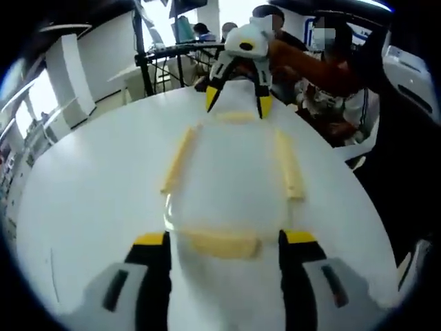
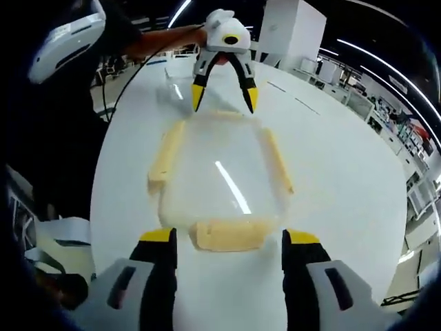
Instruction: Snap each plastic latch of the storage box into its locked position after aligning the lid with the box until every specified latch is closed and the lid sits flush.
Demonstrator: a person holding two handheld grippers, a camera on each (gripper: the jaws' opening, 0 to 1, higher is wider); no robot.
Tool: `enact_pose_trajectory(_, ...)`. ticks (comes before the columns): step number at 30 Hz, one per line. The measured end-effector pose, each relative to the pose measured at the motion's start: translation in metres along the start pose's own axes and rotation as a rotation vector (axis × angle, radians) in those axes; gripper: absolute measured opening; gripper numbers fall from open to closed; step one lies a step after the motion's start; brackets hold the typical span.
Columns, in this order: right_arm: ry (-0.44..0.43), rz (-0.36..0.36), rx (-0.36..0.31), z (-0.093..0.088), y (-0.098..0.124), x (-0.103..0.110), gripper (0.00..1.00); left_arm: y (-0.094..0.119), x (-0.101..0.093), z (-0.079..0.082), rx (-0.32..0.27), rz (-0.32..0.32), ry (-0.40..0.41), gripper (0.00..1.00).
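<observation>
Both jaws of the left gripper (image 1: 224, 255) are seen spread apart at the bottom of the left gripper view, with one yellow latch (image 1: 219, 243) lying between their yellow-tipped ends; nothing is clamped. Likewise, the two jaws of the right gripper (image 2: 229, 252) are held apart in the right gripper view, and another yellow latch (image 2: 227, 235) is framed between their tips without being gripped.

One storage box (image 1: 231, 176), clear and covered by a transparent lid (image 2: 220, 176), is placed on a round white table (image 1: 89, 207), between the two grippers. Four yellow latches are counted on it, one on each side. In the left gripper view, one long latch (image 1: 177, 160) is seen on the left side of the box, one (image 1: 289, 165) on the right side, and a fourth (image 1: 236, 116) at the far end, just below the tips of the right gripper (image 1: 236, 102), which enters from the top with its jaws parted. In the right gripper view, the two side latches (image 2: 165, 160) (image 2: 277, 160) appear splayed outward from the box walls, and the far latch (image 2: 224, 114) lies just below the left gripper (image 2: 224, 96), whose two black jaws with yellow tips are also spread. Whether any latch is fully snapped down cannot be told.

Two grippers are thus counted, facing one another across the box, each held by an arm (image 1: 310, 62) of the person. Several seated people (image 1: 324, 41) are visible beyond the table in the left gripper view.
</observation>
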State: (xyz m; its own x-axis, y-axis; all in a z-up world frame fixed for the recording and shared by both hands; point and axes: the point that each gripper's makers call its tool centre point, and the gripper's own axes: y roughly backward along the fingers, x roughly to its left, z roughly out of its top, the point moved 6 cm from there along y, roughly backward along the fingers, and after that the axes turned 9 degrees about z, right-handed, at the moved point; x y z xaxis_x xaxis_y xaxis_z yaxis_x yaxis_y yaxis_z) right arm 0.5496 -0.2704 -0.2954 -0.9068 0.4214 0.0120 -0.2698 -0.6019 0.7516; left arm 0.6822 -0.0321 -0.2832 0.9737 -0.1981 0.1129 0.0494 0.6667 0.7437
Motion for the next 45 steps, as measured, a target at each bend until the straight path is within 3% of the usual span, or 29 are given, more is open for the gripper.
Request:
enact_pose_trajectory(17,-0.040,0.040,0.006,-0.0025,-0.0029,0.0027,0.46,-0.0021,-0.0061,-0.0043,-0.018,-0.043,0.013,0.54)
enact_pose_trajectory(28,-0.044,0.068,-0.003,-0.0024,-0.0038,0.0005,0.46,-0.0028,-0.0050,-0.0074,-0.009,-0.073,0.067,0.53)
enact_pose_trajectory(45,-0.024,0.127,-0.002,-0.0005,-0.0060,-0.0023,0.41,-0.0047,-0.0093,-0.0010,0.108,-0.118,0.048,0.51)
